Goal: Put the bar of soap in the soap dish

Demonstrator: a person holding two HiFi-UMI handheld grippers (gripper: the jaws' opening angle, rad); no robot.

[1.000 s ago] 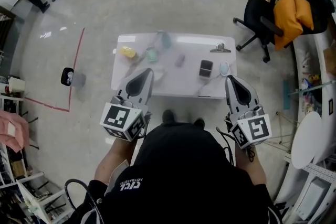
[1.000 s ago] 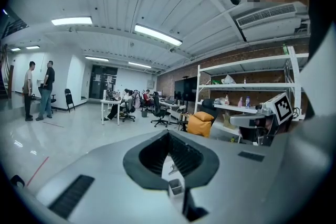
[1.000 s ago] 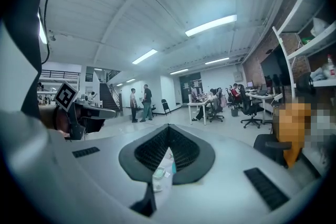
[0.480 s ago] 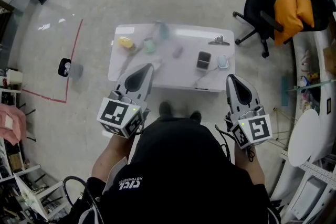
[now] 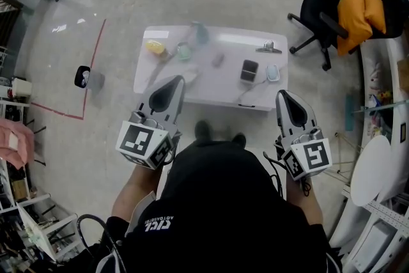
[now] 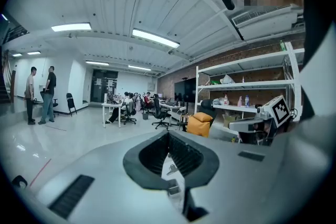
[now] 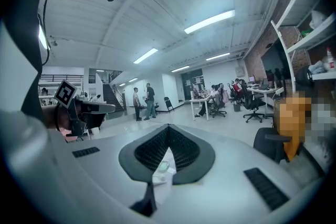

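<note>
Soap (image 5: 273,73) beside dark dish (image 5: 249,70) on table (image 5: 211,85), long axis toward far edge.

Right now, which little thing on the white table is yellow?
The small yellow object near the white table's far left corner; everything else on it looks green, grey, black or pale blue.

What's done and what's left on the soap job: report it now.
Done: nothing visible. Small items lie apart on the white table; which is soap or dish is too small to tell. In hand: nothing. The left tool and right tool are shut and empty, held by the table's near side. Left: reach, grasp the soap, place it in the dish.
</note>
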